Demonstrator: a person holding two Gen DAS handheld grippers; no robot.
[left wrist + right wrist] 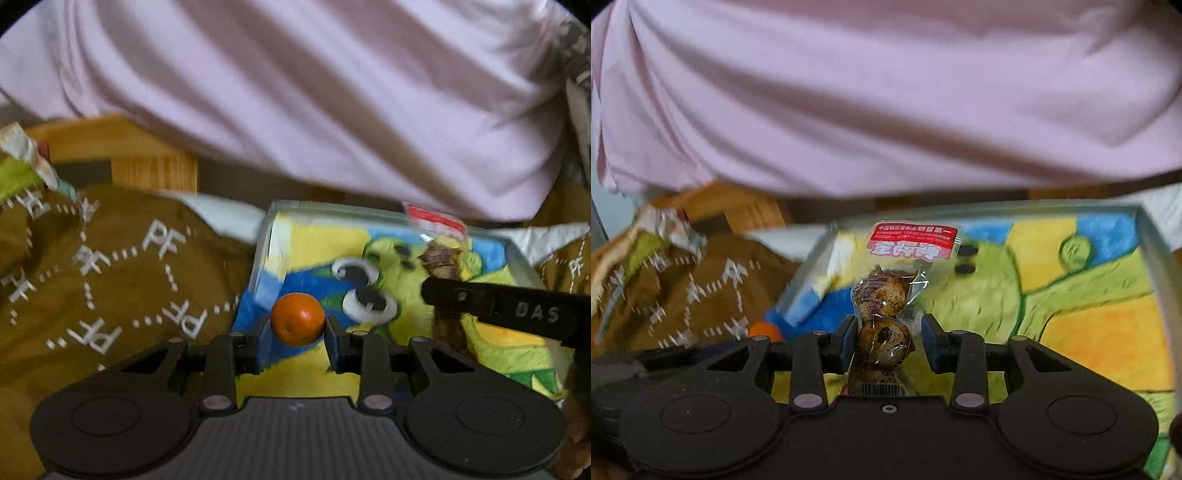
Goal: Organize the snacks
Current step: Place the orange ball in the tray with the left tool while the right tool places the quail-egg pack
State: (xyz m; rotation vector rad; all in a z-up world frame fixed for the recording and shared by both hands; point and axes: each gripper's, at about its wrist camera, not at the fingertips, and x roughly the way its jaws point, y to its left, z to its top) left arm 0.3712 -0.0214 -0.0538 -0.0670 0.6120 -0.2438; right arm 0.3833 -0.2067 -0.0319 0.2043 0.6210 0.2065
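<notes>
Fingers of the left gripper [298,334] clamp a small orange [298,319]; the right gripper [889,343] stands slightly apart around a clear snack packet [886,317], contact uncertain. Both hang over the cartoon-printed tray [1145,229]. Recommended: lower each item onto bare tray floor, well apart, before releasing.

Brown patterned cloth [122,266] bears a cartoon-printed tray [524,258].
</notes>
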